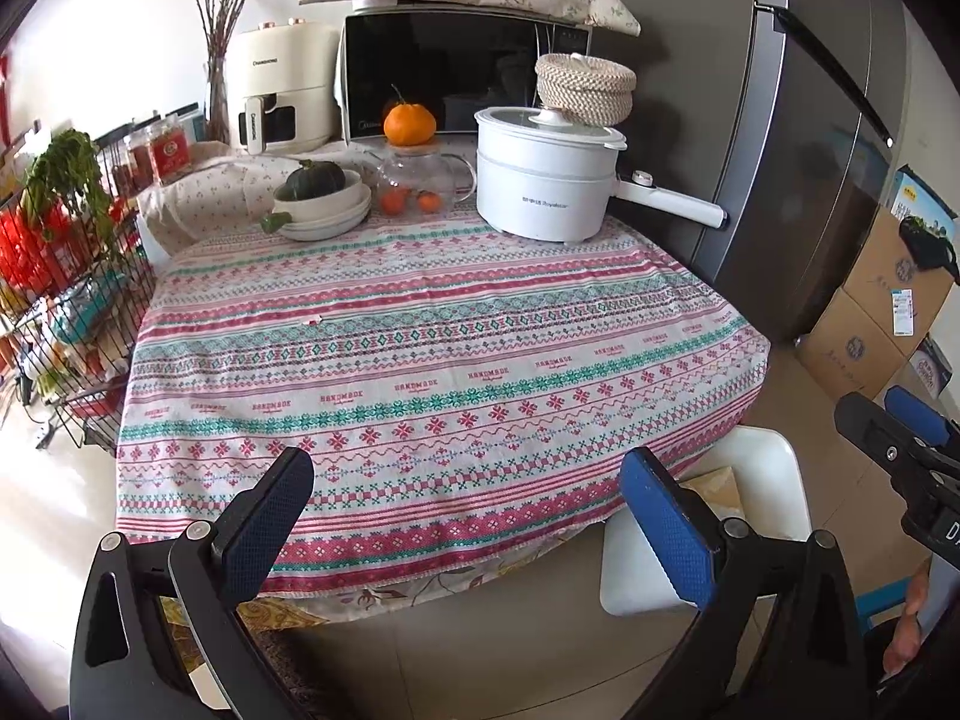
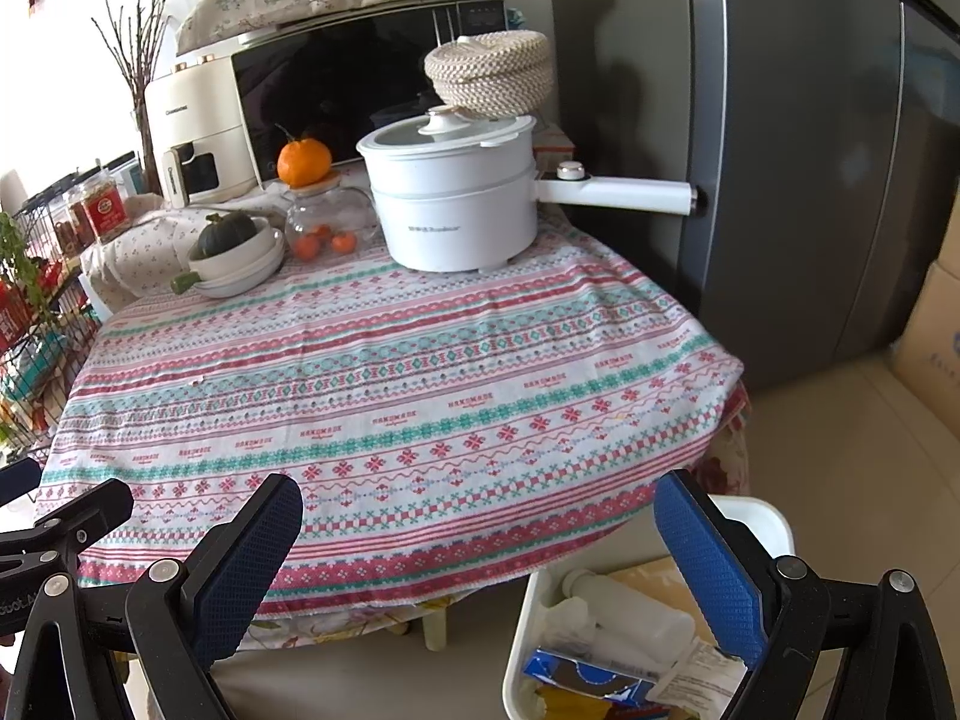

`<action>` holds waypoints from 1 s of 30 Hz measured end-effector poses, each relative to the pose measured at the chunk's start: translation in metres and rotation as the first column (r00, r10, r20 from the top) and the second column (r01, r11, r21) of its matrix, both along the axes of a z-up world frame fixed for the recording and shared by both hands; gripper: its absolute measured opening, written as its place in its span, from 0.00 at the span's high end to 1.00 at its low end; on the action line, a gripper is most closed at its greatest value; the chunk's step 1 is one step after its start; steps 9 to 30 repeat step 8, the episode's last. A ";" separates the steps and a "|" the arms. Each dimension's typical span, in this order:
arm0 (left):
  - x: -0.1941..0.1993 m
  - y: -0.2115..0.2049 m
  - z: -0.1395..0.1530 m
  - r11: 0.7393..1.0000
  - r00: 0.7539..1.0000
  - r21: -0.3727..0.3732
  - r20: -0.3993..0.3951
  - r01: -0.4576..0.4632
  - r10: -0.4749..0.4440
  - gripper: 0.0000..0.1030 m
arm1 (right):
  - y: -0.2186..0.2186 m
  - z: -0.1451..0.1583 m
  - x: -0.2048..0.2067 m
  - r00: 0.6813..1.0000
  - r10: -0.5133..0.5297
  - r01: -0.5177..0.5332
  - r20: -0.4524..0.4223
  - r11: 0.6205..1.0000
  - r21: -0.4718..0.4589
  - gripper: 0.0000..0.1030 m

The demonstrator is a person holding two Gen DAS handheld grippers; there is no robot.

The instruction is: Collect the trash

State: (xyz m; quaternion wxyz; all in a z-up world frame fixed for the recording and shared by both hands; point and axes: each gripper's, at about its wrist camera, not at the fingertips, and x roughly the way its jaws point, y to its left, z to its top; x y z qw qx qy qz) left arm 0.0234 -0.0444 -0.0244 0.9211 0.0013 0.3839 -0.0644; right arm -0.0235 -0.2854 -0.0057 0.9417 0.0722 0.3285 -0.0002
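A white bin [image 2: 757, 517] stands on the floor at the table's front right corner; in the right wrist view it holds a white plastic bottle [image 2: 636, 603], a blue carton [image 2: 585, 675] and paper wrappers. The left wrist view shows the same bin [image 1: 774, 468] partly behind my finger. My left gripper [image 1: 468, 501] is open over the near edge of the patterned tablecloth [image 1: 420, 348], nothing between its fingers. My right gripper [image 2: 480, 540] is open too, empty, its right finger above the bin. A tiny white scrap [image 1: 313, 319] lies on the cloth.
At the table's back stand a white electric pot [image 1: 540, 180], a glass teapot [image 1: 420, 180] with an orange on it, stacked bowls [image 1: 327, 210] holding a squash, a microwave [image 1: 444, 72] and an air fryer [image 1: 282, 90]. A wire rack [image 1: 60, 300] stands left; a fridge [image 1: 810, 120] and cardboard boxes [image 1: 870, 312] right.
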 end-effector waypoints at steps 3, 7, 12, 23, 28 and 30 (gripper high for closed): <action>0.000 0.001 0.000 1.000 1.000 -0.003 -0.003 0.002 -0.002 0.00 | 0.000 0.000 0.000 1.000 0.000 0.000 0.000 1.000 0.001 0.05; 0.000 0.004 0.001 1.000 1.000 -0.014 -0.011 0.012 -0.012 0.00 | 0.000 0.000 0.000 1.000 0.002 -0.002 0.000 1.000 -0.003 0.05; 0.002 0.008 0.002 1.000 1.000 -0.019 -0.015 0.015 -0.016 0.00 | -0.001 -0.001 0.000 1.000 0.003 -0.003 -0.002 1.000 -0.010 0.05; 0.002 0.008 0.002 1.000 1.000 -0.019 -0.015 0.015 -0.016 0.00 | -0.001 -0.001 0.000 1.000 0.003 -0.003 -0.002 1.000 -0.010 0.05; 0.002 0.008 0.002 1.000 1.000 -0.019 -0.015 0.015 -0.016 0.00 | -0.001 -0.001 0.000 1.000 0.003 -0.003 -0.002 1.000 -0.010 0.05; 0.002 0.008 0.002 1.000 1.000 -0.019 -0.015 0.015 -0.016 0.00 | -0.001 -0.001 0.000 1.000 0.003 -0.003 -0.002 1.000 -0.010 0.05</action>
